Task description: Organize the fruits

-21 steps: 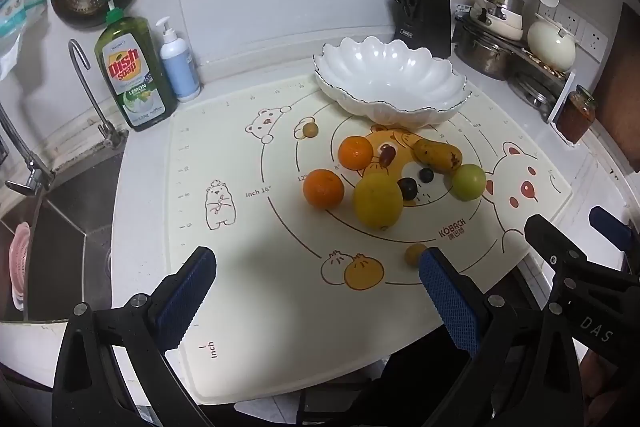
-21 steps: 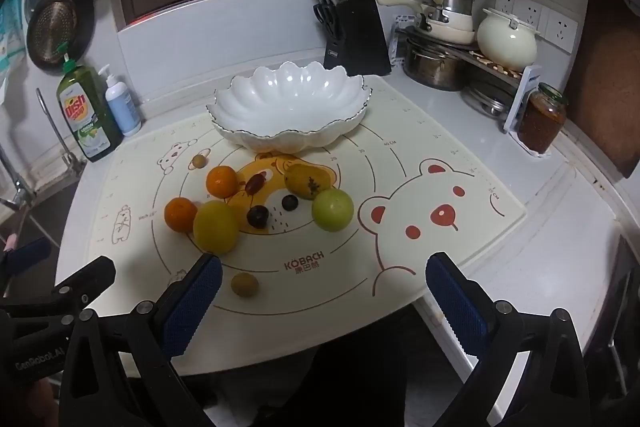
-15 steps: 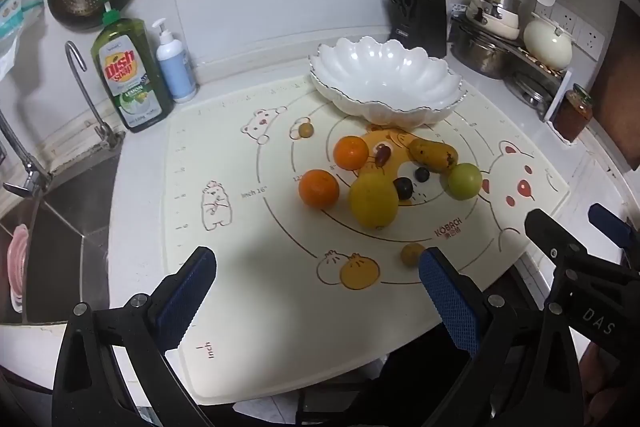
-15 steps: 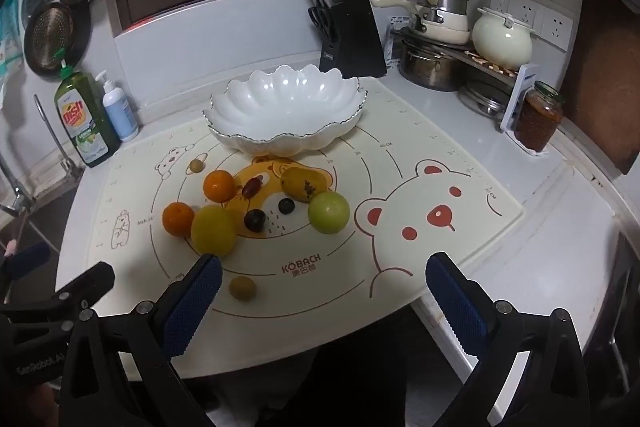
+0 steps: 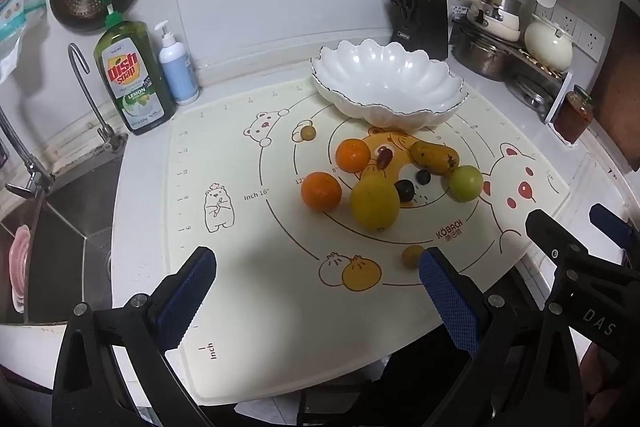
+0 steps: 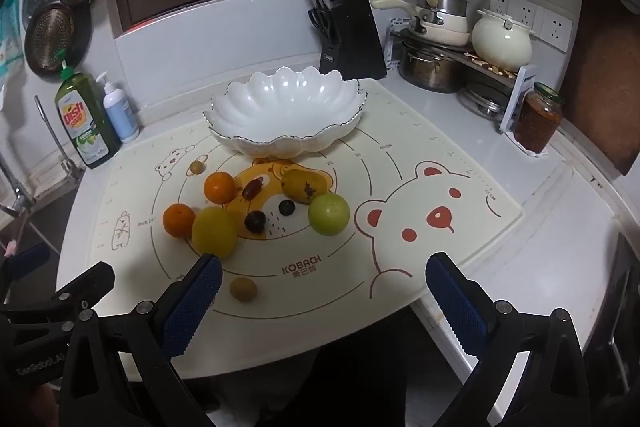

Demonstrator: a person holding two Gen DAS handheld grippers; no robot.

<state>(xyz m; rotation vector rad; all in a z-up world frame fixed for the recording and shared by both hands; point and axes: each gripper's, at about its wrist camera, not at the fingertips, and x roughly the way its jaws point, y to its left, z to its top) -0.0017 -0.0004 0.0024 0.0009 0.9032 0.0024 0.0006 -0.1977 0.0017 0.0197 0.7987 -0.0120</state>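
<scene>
In front of the white bowl (image 6: 286,115), your mango (image 6: 303,185) lies among the fruit on the mat (image 6: 420,247), long axis running left-right; your left gripper (image 5: 316,287) and right gripper (image 6: 320,287) hang spread, empty.

White counter (image 6: 552,227) carries a cream printed mat (image 6: 420,147) ahead of both jaws; dish soap bottle (image 5: 130,77), knife block (image 6: 352,35) and jar (image 6: 538,119) stand beyond.

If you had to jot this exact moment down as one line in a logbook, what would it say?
left gripper: open, empty | right gripper: open, empty | white bowl: empty | fruits: all on mat | phase: none picked yet
</scene>
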